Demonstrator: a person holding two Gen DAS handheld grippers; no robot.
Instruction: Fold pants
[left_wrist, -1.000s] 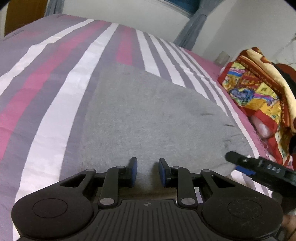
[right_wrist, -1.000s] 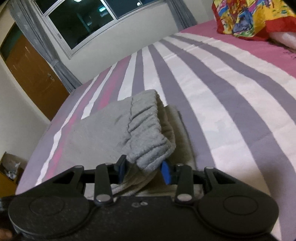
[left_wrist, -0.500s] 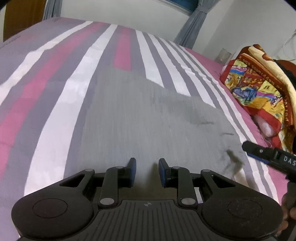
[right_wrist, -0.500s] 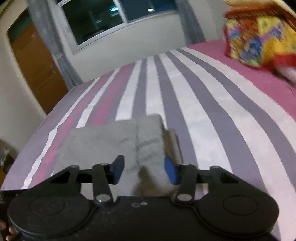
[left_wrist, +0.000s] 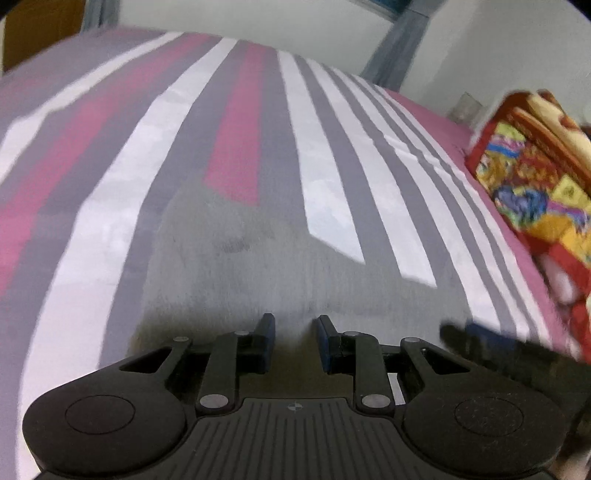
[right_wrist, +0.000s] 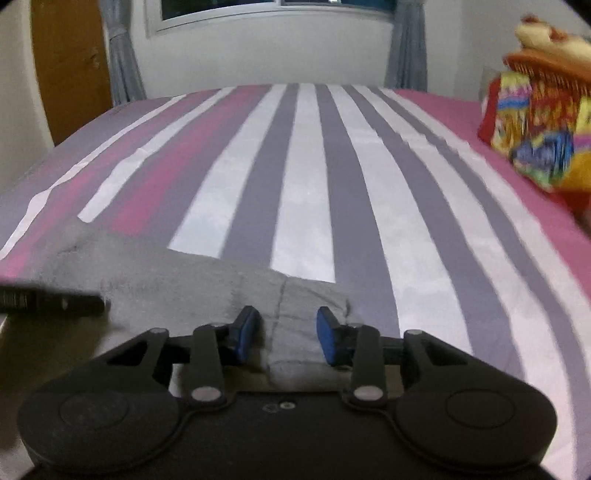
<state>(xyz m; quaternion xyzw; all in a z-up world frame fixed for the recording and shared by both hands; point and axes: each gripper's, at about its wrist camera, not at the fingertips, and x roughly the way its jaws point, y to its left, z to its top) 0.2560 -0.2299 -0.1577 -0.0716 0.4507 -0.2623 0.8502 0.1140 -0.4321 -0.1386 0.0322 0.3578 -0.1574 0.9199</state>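
Observation:
The grey pants (left_wrist: 280, 266) lie folded flat on the striped bed. My left gripper (left_wrist: 293, 332) is open and empty, low over the near edge of the fabric. The pants also show in the right wrist view (right_wrist: 207, 280), with the ribbed waistband end (right_wrist: 310, 302) at the right. My right gripper (right_wrist: 286, 332) is open, its blue pads apart either side of the waistband end, and nothing is pinched. The right gripper's finger (left_wrist: 491, 343) shows blurred at the left view's lower right. The left gripper's finger (right_wrist: 51, 301) shows at the right view's left edge.
The bed sheet (right_wrist: 306, 166) has pink, grey and white stripes. A colourful folded blanket (left_wrist: 535, 184) lies at the bed's right side; it also shows in the right wrist view (right_wrist: 539, 122). A window, curtains and a wooden door (right_wrist: 70, 66) stand beyond the bed's far end.
My right gripper let go of the bunched waistband and drew back, and the pants now lie flat. Both grippers pulled back and tilted up, so more of the bed shows.

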